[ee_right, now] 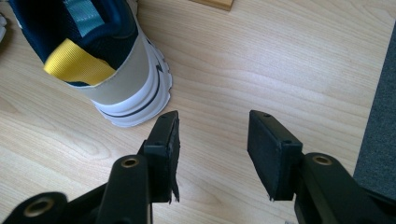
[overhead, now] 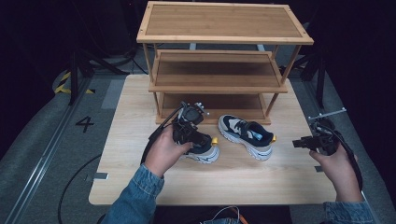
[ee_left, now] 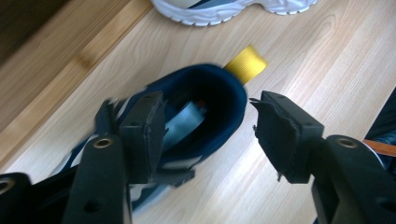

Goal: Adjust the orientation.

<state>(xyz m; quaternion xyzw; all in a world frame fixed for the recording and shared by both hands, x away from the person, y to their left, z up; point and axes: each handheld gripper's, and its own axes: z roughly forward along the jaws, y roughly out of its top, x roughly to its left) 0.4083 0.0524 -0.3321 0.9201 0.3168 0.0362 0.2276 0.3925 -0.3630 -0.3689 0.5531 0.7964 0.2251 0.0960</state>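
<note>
High view: slatted wooden rack (overhead: 219, 51), chunky-soled sneakers (overhead: 246, 136).

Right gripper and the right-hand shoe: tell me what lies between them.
Nothing but bare tabletop. In the right gripper view, the open right gripper faces plain wood, with the shoe's heel just beyond, untouched.

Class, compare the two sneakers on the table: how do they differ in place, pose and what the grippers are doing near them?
The left sneaker lies under the left gripper, one jaw inside its collar; the right sneaker lies uncovered, the right gripper apart from it. The right sneaker lies nearer the shelf. Both are navy, white-soled, with yellow heel tabs.
</note>
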